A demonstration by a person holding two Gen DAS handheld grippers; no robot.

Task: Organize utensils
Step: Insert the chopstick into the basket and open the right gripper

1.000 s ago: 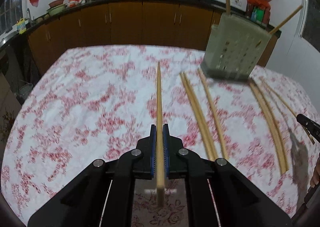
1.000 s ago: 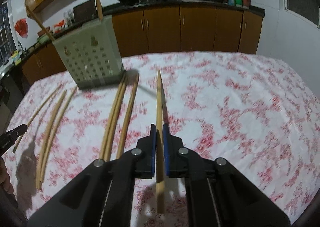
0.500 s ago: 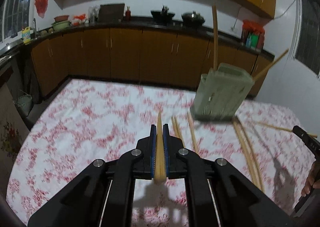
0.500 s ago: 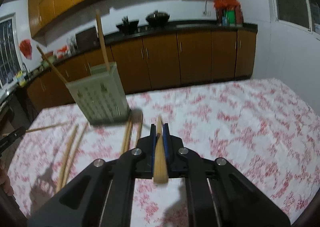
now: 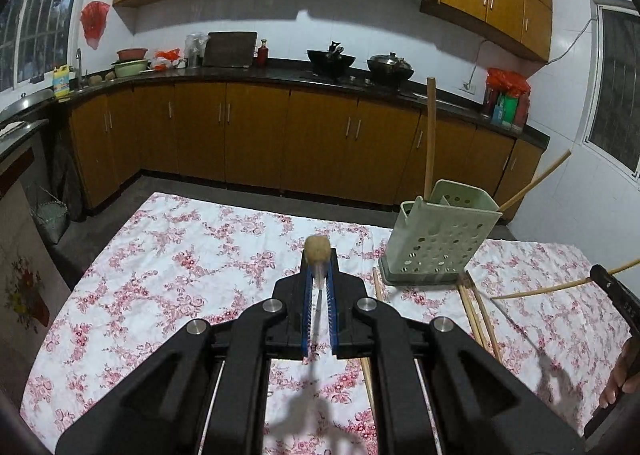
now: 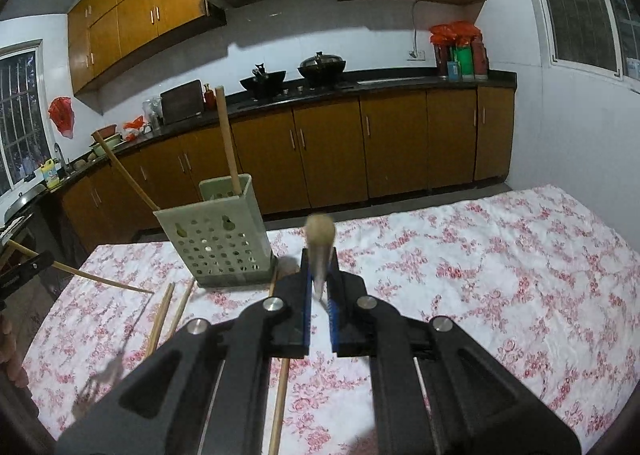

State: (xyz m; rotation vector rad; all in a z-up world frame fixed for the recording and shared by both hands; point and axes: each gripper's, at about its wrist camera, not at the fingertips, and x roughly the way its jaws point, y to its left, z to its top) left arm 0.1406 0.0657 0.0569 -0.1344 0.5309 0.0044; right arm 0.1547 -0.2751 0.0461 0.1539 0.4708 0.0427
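Two grippers, left (image 5: 319,287) and right (image 6: 319,283), each clamped on one chopstick (image 5: 317,249) pointing end-on forward; green perforated holder (image 6: 218,241) stands ahead, between them.

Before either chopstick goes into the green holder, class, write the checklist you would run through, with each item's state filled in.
1. Left tool shut on its chopstick: ok.
2. Right tool shut on its chopstick: ok.
3. Green holder upright on the table: ok.
4. Holder has free room beside its two chopsticks: ok.
5. Held chopsticks lifted off the table: ok.
6. All loose chopsticks collected: not ok.
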